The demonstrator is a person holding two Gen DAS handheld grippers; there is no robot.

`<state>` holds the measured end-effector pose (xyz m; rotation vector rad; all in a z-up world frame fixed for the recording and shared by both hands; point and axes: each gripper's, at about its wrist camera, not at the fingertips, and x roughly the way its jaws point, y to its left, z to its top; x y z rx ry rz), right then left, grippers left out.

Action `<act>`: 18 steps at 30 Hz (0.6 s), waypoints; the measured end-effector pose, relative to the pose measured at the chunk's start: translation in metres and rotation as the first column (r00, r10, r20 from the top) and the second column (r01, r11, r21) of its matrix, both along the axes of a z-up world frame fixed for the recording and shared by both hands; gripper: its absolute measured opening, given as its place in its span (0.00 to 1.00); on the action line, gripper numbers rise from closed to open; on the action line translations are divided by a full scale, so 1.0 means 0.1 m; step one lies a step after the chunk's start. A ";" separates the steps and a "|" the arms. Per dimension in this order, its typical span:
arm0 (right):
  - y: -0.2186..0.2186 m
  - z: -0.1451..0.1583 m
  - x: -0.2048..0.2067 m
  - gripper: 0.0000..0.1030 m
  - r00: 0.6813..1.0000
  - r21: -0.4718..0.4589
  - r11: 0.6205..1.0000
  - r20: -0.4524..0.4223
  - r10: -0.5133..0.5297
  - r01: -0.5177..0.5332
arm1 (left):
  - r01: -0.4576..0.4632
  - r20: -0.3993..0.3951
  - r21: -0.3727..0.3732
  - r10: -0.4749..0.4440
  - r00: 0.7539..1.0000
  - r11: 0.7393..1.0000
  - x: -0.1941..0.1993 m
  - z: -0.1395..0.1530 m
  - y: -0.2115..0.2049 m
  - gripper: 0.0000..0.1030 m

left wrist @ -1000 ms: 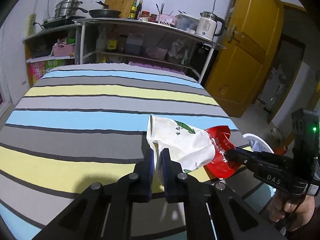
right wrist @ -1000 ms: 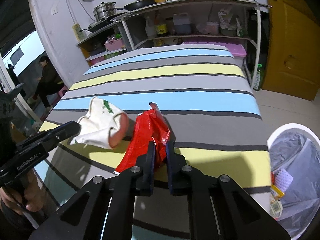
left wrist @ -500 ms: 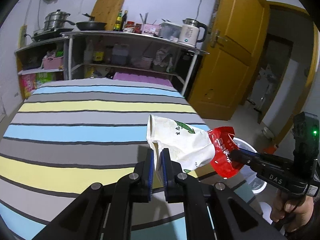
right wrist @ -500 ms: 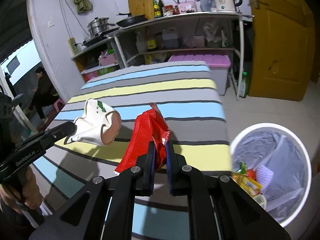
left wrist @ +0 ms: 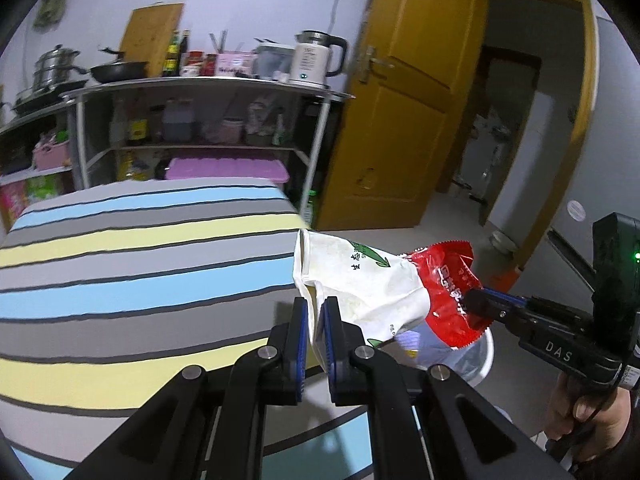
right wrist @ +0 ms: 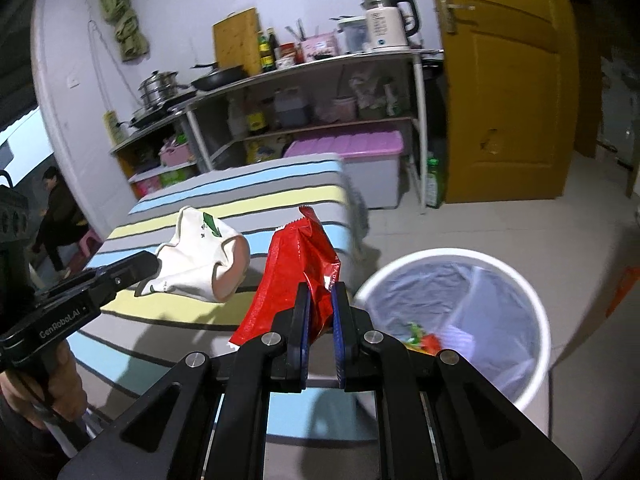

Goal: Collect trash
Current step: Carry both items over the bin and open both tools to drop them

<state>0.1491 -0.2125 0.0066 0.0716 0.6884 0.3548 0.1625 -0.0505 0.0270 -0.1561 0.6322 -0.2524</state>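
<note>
The white crumpled cup [left wrist: 360, 280] hangs in the air over the table's near right corner, its rim pinched between the closed fingers of the left gripper [left wrist: 316, 312]. Just beside it, the red wrapper [right wrist: 296, 276] is clamped in the right gripper [right wrist: 320, 300] — lifted off the striped tablecloth [left wrist: 140, 260], past the table's right edge. The white trash bin [right wrist: 532, 304] stands on the floor to the right, lined with a bag and holding some scraps. Behind the table — a shelf [right wrist: 320, 60] with a kettle [right wrist: 386, 20].
</note>
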 end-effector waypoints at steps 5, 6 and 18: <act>-0.26 0.00 -0.03 0.10 0.999 0.006 0.999 0.001 -0.050 0.050 | 0.051 0.004 0.005 -0.051 0.999 0.999 0.06 0.01 -0.27 0.07; -0.31 0.00 -0.04 0.10 0.998 0.007 0.998 0.001 -0.059 0.059 | 0.059 0.004 0.007 -0.059 0.998 0.998 0.07 0.02 -0.32 0.07; -0.74 -0.06 -0.13 0.10 0.990 0.024 0.990 -0.007 -0.138 0.138 | 0.143 -0.005 0.029 -0.143 0.990 0.989 0.21 -0.04 -0.81 0.07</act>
